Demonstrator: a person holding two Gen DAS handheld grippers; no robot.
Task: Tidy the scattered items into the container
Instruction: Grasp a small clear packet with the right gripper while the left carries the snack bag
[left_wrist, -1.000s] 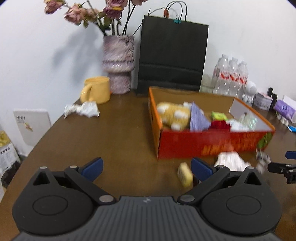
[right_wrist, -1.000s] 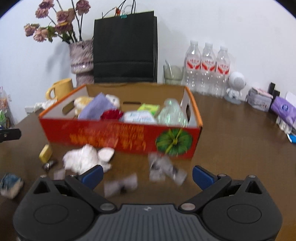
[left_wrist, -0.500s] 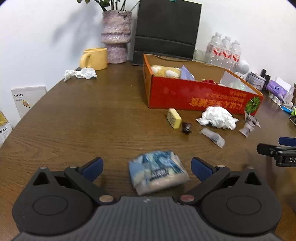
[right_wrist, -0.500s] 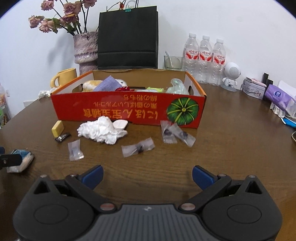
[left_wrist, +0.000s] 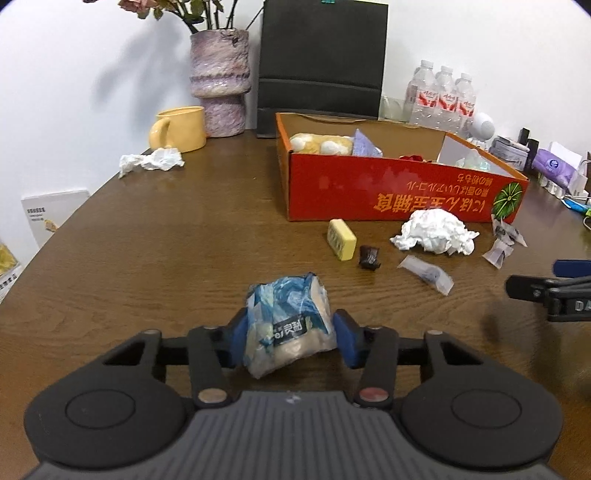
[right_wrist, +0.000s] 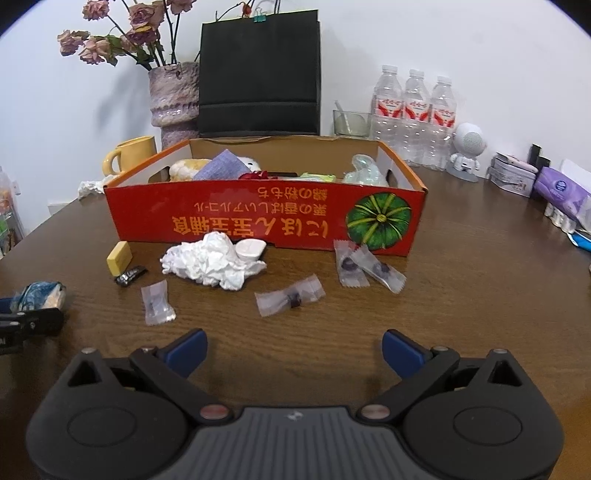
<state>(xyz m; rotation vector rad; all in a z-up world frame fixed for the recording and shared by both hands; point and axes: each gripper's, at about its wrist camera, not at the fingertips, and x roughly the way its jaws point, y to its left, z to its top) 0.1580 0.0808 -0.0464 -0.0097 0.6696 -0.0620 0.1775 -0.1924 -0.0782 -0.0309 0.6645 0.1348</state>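
my left gripper (left_wrist: 291, 338) jaws closing on crumpled blue-white plastic snack packet (left_wrist: 290, 325) on the table, pads touching both sides, ready to lift to red cardboard box (left_wrist: 388, 192). right gripper (right_wrist: 293, 350) closing slightly, near-wide, empty, lined up w/ clear wrapped candy (right_wrist: 290, 295).

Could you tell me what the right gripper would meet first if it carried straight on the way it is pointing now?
Probably the small clear plastic candy wrapper with a dark sweet, lying straight ahead of the right gripper, whose jaws are closing with nothing between them. Behind it stands the red cardboard box, though depth is hard to judge.
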